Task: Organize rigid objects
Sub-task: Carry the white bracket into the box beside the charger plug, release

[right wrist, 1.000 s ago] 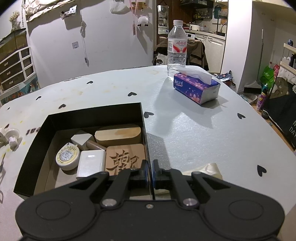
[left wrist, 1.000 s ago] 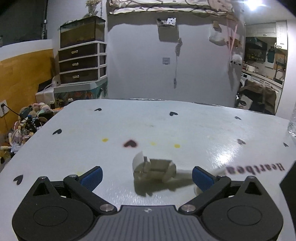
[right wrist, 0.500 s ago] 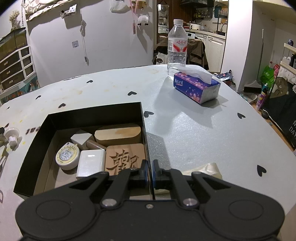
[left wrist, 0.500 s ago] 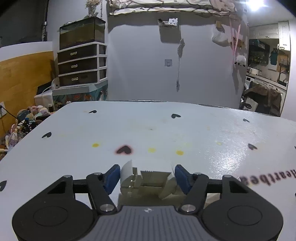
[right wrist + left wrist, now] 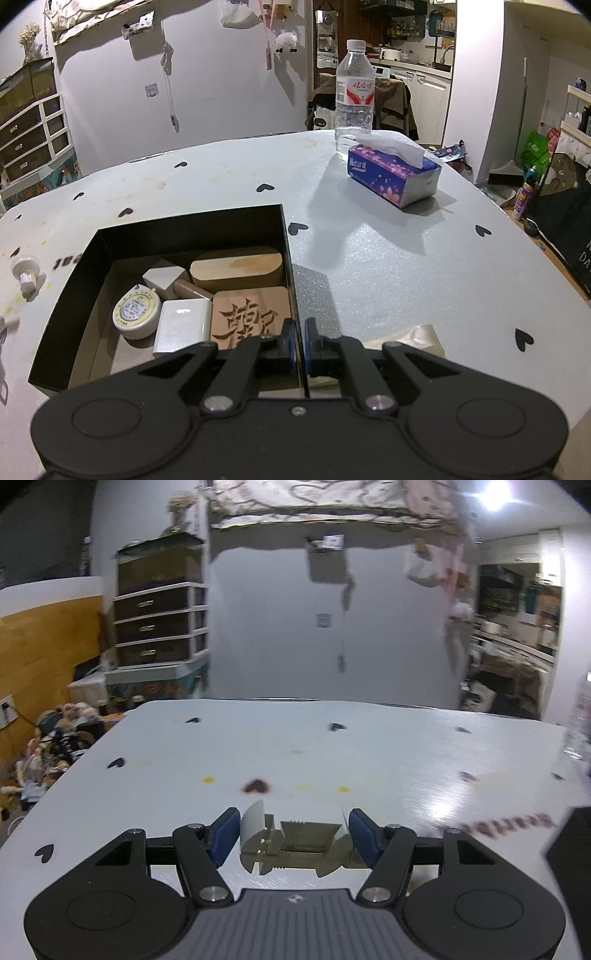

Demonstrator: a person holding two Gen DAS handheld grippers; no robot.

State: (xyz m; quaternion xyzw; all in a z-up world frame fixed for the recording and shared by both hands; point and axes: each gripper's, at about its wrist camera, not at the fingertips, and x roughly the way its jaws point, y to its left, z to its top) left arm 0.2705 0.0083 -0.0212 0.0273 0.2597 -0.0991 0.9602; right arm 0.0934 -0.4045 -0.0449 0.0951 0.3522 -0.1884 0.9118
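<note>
My left gripper (image 5: 294, 830) is shut on a white plastic piece (image 5: 295, 845) with a ribbed middle and a flat disc at each end. The blue pads (image 5: 225, 830) press on its two ends, low over the white table (image 5: 332, 753). In the right wrist view a black open box (image 5: 184, 229) holds a wooden oblong block (image 5: 236, 267), a carved wooden square (image 5: 251, 314), a white square block (image 5: 181, 325), a round tape measure (image 5: 136, 312) and a small white cube (image 5: 162, 277). My right gripper (image 5: 299, 332) is shut and empty, over the box's near right wall.
A white knob-like piece (image 5: 24, 273) lies on the table left of the box. A water bottle (image 5: 354, 92) and a purple tissue pack (image 5: 391, 173) stand at the far right. A pale tape roll (image 5: 413, 336) lies beside my right gripper. The box's corner (image 5: 572, 842) shows at the right.
The left jaws closed from wide open onto the white plastic piece, then moved a little with it held. The right gripper and the box's contents stayed as they were.
</note>
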